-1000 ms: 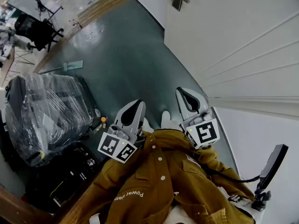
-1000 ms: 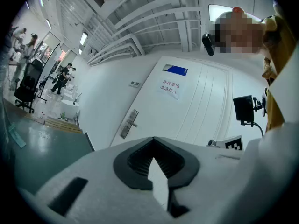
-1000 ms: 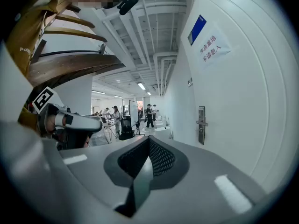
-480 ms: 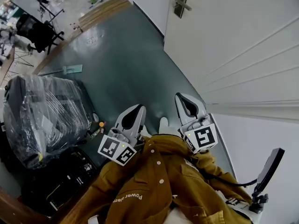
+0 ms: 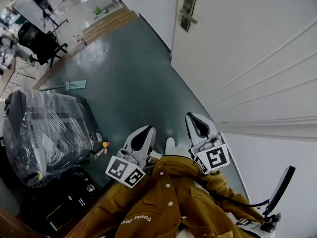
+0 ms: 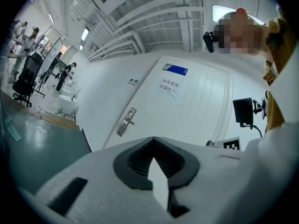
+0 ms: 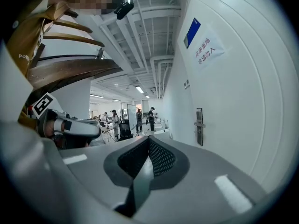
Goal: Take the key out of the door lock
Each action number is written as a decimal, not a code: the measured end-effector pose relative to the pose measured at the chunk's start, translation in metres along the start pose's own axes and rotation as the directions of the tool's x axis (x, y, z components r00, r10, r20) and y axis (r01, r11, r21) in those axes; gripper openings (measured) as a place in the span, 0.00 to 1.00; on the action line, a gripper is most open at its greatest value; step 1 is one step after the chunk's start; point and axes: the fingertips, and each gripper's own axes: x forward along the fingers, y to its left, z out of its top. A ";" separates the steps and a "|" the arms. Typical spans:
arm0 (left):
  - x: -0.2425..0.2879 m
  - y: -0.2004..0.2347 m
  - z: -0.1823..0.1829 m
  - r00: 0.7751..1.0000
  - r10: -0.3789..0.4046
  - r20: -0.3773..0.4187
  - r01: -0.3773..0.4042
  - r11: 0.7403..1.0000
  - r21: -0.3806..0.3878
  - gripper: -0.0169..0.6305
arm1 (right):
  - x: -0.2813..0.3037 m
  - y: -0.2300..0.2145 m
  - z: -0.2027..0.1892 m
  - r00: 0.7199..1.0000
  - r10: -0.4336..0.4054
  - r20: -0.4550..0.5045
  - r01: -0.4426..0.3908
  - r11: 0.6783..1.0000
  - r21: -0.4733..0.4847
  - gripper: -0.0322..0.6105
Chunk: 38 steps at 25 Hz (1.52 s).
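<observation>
left claw [image 5: 147,129]: jaws together, empty | right claw [image 5: 192,117]: jaws together, empty | both: side by side in front of the person's mustard jacket [image 5: 168,197] | door lock [image 5: 187,11]: on white door [image 5: 247,48], well apart from both claws | key: too small to make out

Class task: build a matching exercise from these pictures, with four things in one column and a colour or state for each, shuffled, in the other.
Things:
1 door handle
2 suitcase
3 jacket
4 left gripper

Descriptions:
a shut, empty
b wrapped in clear film
c mustard brown
d silver metal

Pairs: 1-d; 2-b; 3-c; 4-a
</observation>
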 end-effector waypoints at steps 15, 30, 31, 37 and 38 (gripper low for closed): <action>0.077 0.073 0.030 1.000 0.000 -0.006 0.000 0.999 -0.038 0.02 | 0.094 -0.061 0.004 0.999 -0.041 -0.021 0.042 0.999 0.020 0.06; 0.189 0.214 0.138 0.989 -0.132 -0.068 0.127 0.989 -0.073 0.02 | 0.254 -0.135 0.062 0.960 -0.281 -0.001 0.281 0.960 -0.017 0.06; 0.196 0.217 0.141 0.987 -0.140 -0.073 0.135 0.988 -0.079 0.02 | 0.259 -0.138 0.064 0.958 -0.286 -0.008 0.286 0.958 -0.026 0.06; 0.244 0.227 0.158 0.981 -0.175 -0.077 0.170 0.983 -0.075 0.02 | 0.286 -0.189 0.068 0.946 -0.321 -0.036 0.318 0.945 -0.078 0.06; 0.255 0.227 0.160 0.981 -0.178 -0.077 0.172 0.982 -0.073 0.02 | 0.290 -0.200 0.068 0.947 -0.320 -0.040 0.315 0.945 -0.092 0.06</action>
